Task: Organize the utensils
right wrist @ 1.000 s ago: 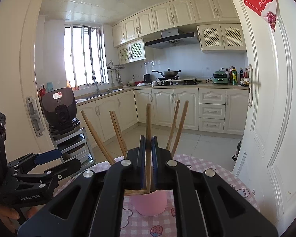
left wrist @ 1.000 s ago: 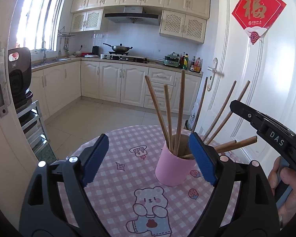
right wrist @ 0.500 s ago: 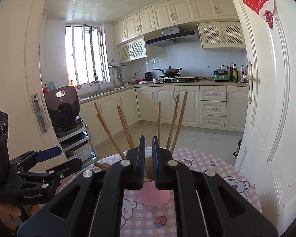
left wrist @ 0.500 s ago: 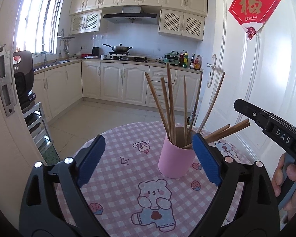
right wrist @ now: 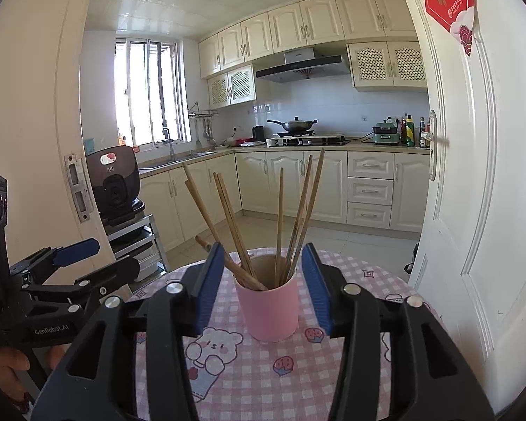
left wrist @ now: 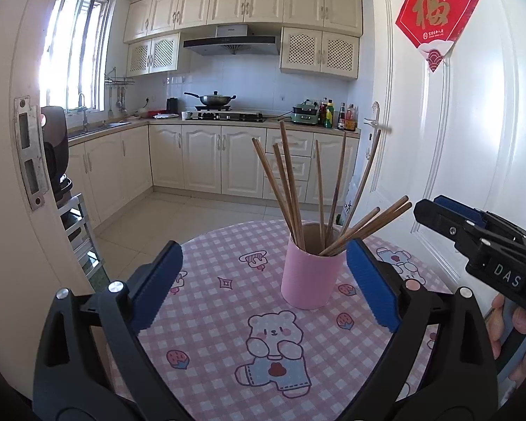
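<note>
My round table (left wrist: 207,301) under its pink checked cloth carries only the pink cup (left wrist: 310,277), standing upright near the far edge. All the wooden chopsticks (left wrist: 291,189) I can see are inside it, most leaning steeply, 3 or so lying low toward the right. My left gripper (left wrist: 263,273) is spread wide with nothing between its pads. My right gripper (right wrist: 263,284) has just been opening; its jaws frame the cup without touching it and hold nothing. I judge the chopsticks light, stiff and smooth, so they could slip or twist; I would pinch 1 mid-shaft above the rim. The cup looks light and easy to tip.
</note>
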`<state>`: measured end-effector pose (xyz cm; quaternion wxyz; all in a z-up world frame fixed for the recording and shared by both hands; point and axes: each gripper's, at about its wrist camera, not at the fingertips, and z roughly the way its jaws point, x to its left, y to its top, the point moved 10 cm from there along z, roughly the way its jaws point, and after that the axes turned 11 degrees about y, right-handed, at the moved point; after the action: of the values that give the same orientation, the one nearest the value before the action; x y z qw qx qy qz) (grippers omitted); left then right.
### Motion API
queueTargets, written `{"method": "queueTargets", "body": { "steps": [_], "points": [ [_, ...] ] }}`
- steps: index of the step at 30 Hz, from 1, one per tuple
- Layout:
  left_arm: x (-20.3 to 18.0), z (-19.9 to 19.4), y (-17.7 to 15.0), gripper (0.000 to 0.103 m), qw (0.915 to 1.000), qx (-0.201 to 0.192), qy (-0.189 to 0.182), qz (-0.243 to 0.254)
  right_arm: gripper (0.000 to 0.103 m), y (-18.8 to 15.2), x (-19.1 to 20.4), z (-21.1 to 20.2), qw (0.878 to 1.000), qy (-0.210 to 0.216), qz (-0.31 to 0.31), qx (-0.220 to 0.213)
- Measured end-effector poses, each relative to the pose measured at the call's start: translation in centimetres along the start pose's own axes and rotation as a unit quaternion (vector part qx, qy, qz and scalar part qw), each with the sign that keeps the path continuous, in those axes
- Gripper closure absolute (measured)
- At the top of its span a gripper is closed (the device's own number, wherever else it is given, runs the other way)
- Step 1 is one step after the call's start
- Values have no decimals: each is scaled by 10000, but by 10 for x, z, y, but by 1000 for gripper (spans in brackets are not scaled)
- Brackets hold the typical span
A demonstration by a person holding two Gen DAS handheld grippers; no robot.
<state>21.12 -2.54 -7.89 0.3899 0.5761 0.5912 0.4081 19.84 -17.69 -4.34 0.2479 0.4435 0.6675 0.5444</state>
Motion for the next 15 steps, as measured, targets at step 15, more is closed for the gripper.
{"method": "queueTargets", "body": {
  "steps": [15],
  "points": [
    [12, -53, 4, 8, 9989, -350, 311, 32, 8, -13, 20, -47, 9973, -652, -248, -213]
  ]
}}
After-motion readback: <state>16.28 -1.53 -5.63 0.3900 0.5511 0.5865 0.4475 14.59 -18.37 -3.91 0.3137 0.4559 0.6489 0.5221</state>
